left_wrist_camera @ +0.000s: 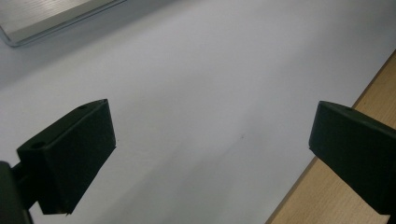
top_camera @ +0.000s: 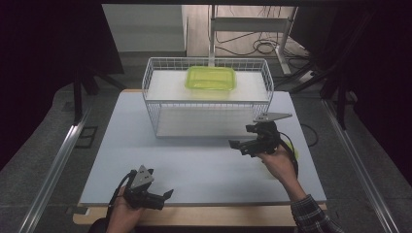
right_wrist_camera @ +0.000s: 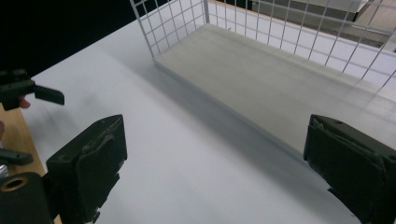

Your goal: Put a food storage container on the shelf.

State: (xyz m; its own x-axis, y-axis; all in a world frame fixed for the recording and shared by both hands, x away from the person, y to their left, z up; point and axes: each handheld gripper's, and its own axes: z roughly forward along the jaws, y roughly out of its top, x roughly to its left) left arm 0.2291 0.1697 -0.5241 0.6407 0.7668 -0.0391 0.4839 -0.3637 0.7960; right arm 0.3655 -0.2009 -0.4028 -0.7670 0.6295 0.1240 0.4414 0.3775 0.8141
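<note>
A white wire rack (top_camera: 154,104) stands at the back of the pale table (top_camera: 194,167). On its upper shelf lies a yellow-green plastic container (top_camera: 211,77). My right gripper (top_camera: 241,138) hovers just in front of the rack's right half, jaws wide apart with nothing between them. In the right gripper view (right_wrist_camera: 217,135) it looks toward the rack's lower shelf board (right_wrist_camera: 261,79). My left gripper (top_camera: 162,189) rests near the table's front left edge, open and empty. In the left gripper view (left_wrist_camera: 212,123) bare table lies between its jaws.
A wooden strip (top_camera: 218,216) runs along the table's front edge. A small yellow-green patch (top_camera: 295,153) shows on the table behind the right hand; what it is I cannot tell. Metal rails flank the table. A desk frame and cables stand beyond the rack.
</note>
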